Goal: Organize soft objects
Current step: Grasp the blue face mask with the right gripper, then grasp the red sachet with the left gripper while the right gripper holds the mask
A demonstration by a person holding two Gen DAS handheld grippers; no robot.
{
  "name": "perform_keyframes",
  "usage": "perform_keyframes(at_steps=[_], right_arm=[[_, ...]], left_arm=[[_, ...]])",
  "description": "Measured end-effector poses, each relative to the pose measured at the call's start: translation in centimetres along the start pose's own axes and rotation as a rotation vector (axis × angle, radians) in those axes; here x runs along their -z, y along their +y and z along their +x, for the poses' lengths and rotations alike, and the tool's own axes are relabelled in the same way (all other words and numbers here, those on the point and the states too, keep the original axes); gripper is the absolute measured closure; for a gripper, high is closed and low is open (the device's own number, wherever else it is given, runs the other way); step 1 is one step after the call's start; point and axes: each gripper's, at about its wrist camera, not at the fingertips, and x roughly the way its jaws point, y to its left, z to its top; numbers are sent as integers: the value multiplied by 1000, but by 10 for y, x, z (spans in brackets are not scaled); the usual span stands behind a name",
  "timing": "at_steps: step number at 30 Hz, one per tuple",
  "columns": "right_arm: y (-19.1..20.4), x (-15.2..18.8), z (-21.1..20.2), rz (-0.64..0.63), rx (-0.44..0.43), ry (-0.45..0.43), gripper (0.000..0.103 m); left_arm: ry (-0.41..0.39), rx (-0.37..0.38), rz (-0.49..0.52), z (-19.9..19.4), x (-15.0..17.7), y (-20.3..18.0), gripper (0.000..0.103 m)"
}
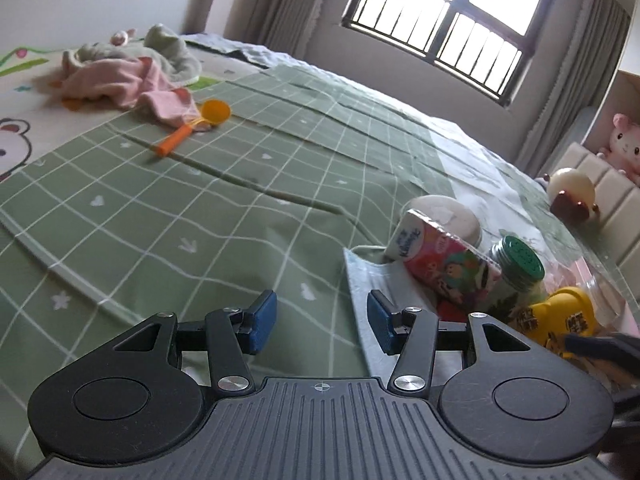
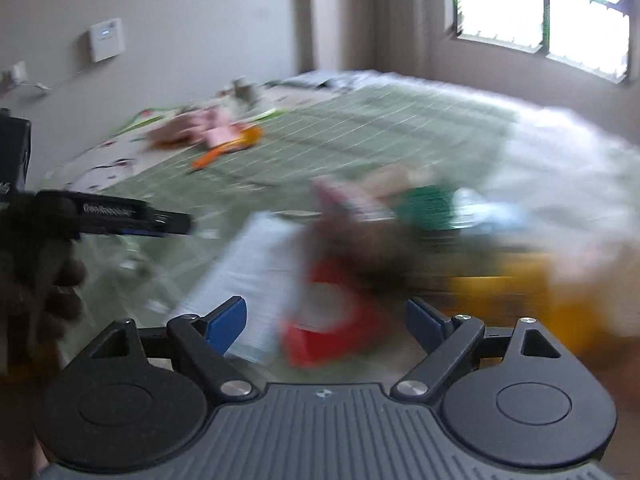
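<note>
On green checked bedsheet point(image 1: 160, 208), far left: crumpled pink cloth point(image 1: 120, 84), long axis leftward; grey cloth point(image 1: 168, 46) behind, touching; left gripper point(image 1: 322, 322) and right gripper point(image 2: 326, 326) wide apart, empty.

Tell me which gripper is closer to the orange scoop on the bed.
Cannot tell. The orange scoop lies far ahead of the open left gripper and also far ahead of the open right gripper, whose view is blurred.

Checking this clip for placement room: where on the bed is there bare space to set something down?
The widest bare patch is the green checked sheet between the orange spoon and the left gripper. It is crowded on the right, where the tissue pack, green-lidded jar and yellow toy cluster. Clothes pile up at the far left.
</note>
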Motion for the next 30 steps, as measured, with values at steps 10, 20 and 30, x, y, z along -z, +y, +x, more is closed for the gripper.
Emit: perform_keyframes(at_steps=[10, 20, 30], right_arm=[[57, -14, 91, 42, -46, 104, 15], [69, -22, 37, -160, -11, -22, 94], [-20, 7, -76, -111, 260, -123, 94]], left_arm=[[-5, 6, -59, -7, 6, 26, 49], [-44, 22, -29, -15, 3, 14, 49], [90, 220, 150, 23, 22, -72, 49]])
